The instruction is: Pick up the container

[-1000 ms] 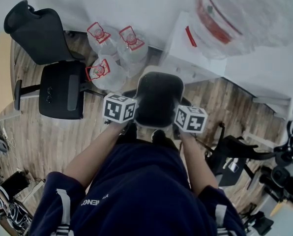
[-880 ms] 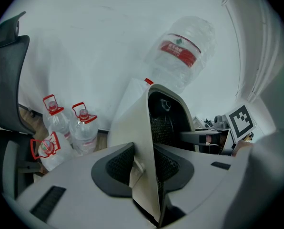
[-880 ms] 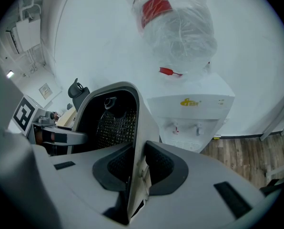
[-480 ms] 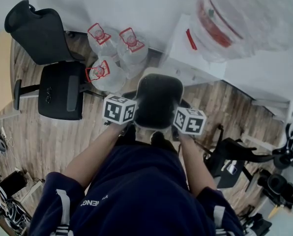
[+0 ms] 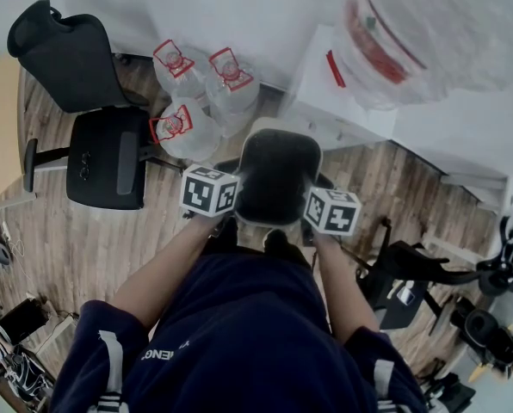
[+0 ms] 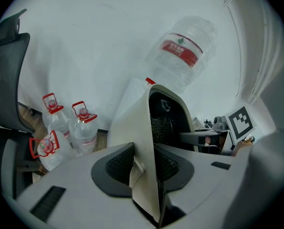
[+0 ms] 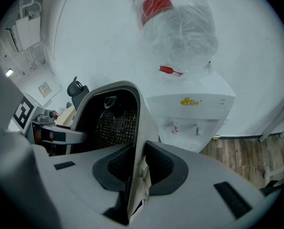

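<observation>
The container (image 5: 278, 177) is a tall bin with a beige shell and a black mesh-lined inside, held up off the floor in front of the person. My left gripper (image 5: 215, 191) is shut on its left wall. The left gripper view shows both pads pinching the thin beige wall (image 6: 144, 168). My right gripper (image 5: 330, 209) is shut on the opposite wall, and the right gripper view shows that rim (image 7: 137, 168) clamped between the pads. The bin's open mouth faces up toward the head camera.
A white water dispenser (image 5: 343, 93) with a large bottle (image 5: 403, 24) stands ahead at the right. Three red-capped water jugs (image 5: 200, 93) sit on the wooden floor ahead. A black office chair (image 5: 101, 144) is at the left, and dark equipment (image 5: 429, 274) at the right.
</observation>
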The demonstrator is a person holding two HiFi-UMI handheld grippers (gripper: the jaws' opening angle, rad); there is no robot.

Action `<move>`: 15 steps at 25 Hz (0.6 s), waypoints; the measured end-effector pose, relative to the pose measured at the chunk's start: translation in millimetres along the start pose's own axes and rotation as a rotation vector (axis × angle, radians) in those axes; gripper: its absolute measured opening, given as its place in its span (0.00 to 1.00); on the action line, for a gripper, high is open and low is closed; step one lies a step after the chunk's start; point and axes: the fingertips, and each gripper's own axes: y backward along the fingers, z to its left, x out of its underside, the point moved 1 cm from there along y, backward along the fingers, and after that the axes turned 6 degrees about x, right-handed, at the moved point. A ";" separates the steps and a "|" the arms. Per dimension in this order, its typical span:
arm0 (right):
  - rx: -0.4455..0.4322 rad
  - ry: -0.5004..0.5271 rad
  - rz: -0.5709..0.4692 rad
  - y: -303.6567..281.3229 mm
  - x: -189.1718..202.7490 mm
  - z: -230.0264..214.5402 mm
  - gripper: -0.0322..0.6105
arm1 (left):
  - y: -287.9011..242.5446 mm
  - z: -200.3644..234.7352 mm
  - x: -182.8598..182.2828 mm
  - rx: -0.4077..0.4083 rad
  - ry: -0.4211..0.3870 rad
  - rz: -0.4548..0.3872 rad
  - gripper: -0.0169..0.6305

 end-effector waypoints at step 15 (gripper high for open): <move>0.004 0.002 0.000 1.0 -0.8 -0.5 0.16 | -0.4 -0.6 0.4 0.007 0.008 0.002 0.21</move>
